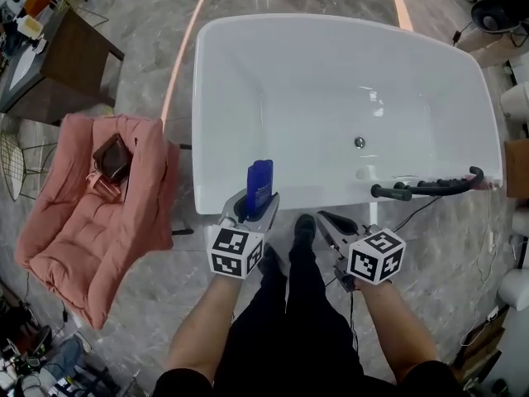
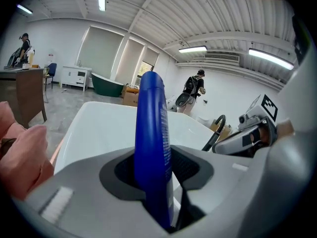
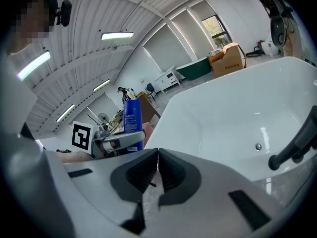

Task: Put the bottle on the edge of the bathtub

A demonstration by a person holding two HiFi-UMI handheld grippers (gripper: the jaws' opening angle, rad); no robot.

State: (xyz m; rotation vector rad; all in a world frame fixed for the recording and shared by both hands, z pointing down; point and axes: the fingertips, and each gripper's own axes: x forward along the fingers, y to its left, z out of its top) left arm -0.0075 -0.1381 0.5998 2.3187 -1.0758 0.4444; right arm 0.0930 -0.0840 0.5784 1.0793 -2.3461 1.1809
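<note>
Tall blue plastic bottle [image 1: 259, 184] upright at the near rim of the white bathtub [image 1: 203, 98]
Left gripper [image 1: 255, 202] grasps it; right gripper [image 1: 334, 222] beside, clenched empty; black shower handset [image 1: 430, 187] lies further along the rim, pink cushioned armchair [image 1: 78, 222] to the left

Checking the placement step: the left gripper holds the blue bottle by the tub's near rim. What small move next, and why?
Probably ease the left gripper down until the bottle rests on the bathtub rim: it is gripped upright right at that rim, contact unclear.
</note>
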